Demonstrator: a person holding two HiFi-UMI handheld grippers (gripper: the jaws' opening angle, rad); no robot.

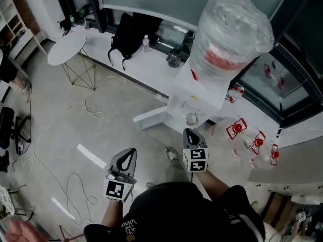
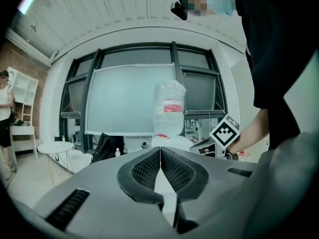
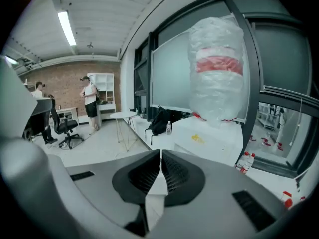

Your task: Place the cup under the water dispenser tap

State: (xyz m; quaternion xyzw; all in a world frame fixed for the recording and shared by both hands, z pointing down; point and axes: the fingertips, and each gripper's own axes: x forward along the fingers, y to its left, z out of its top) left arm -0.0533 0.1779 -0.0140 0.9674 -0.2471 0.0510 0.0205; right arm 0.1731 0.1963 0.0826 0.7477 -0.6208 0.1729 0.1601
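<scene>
Two grippers are held low over the floor, both empty. At far left stands a round white table (image 1: 67, 45), then a black backpack (image 1: 132, 32) on the white ledge. The left gripper (image 2: 160, 152) has its jaws pressed together on nothing. The right gripper (image 3: 160, 157) is likewise closed tip to tip, just short of the cup (image 1: 192, 119), which sits at the front of the water dispenser (image 1: 199, 92) under its plastic-wrapped bottle (image 1: 229, 34). Red-capped bottles (image 1: 255, 141) lie at right.
</scene>
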